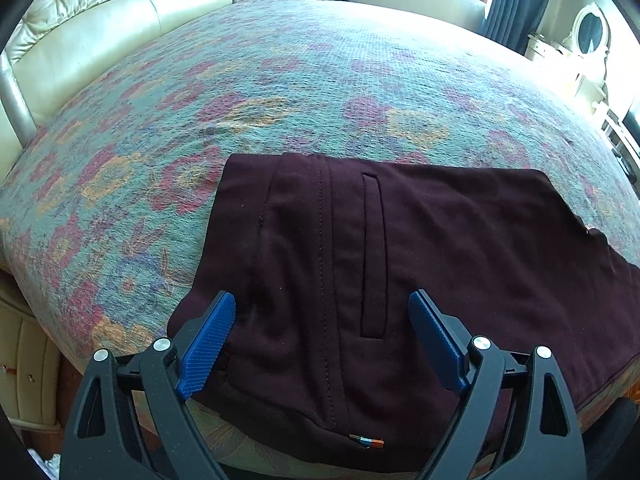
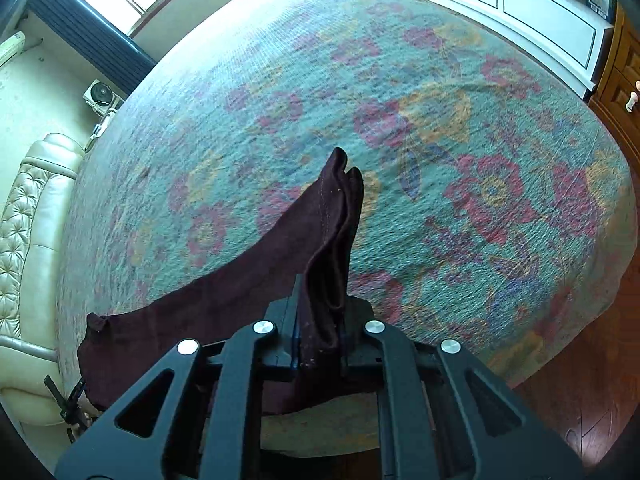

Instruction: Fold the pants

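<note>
I am inspecting from both wrists. The pants (image 1: pixel 400 248), dark maroon, are lying folded on the bed (image 1: pixel 280 80) near its front edge, covering the centre and the 3 o'clock side of my left view; a welt pocket (image 1: pixel 374 256) and a stitched seam are running from 12 toward 6 o'clock, and a small coloured tag (image 1: pixel 366 441) is showing at the hem at 6 o'clock. My left gripper (image 1: pixel 322 312) is hanging over that cloth with its jaws spread wide, the blue pads (image 1: pixel 210 344) standing either side of the pocket area; whether they are touching the fabric I cannot tell. My right gripper (image 2: pixel 320 320) is pinching the pants: its jaws are pressed together on a bunched fold of the cloth, which is rising past them toward 12 o'clock, while the rest of the garment is trailing away toward 8 o'clock over the floral bedspread. A cream tufted headboard (image 2: pixel 24 240) is standing at 9 o'clock in the right view.
</note>
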A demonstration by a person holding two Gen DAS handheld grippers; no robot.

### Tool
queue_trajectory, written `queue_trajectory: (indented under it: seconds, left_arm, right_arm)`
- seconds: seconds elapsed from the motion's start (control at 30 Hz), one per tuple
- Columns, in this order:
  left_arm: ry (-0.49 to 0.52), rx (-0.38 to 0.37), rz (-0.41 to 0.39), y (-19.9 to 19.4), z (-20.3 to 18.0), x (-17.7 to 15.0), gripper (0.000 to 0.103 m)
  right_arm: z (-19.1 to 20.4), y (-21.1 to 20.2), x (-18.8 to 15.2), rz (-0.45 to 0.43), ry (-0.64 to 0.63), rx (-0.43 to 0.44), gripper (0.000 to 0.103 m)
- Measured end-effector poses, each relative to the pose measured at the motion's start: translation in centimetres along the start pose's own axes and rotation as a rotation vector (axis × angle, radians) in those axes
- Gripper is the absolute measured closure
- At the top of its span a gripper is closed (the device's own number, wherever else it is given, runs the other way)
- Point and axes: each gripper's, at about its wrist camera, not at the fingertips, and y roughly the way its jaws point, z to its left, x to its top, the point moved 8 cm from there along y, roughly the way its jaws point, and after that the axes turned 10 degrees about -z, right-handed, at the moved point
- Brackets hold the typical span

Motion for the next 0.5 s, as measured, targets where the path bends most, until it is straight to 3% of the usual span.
queue_trajectory:
  seconds: [0.23, 0.5]
  left_arm:
    - [-0.020, -0.023, 0.008, 0.1, 0.2, -0.1, 0.015]
    - [0.001, -0.032, 0.017, 0.1, 0.0, -0.2, 0.013]
  right_arm:
    - [7.5, -4.2, 0.0, -0.044, -0.104, 0.088, 0.091]
    - [17.1, -5.6, -2.1, -0.070, -0.210, 0.194, 0.092]
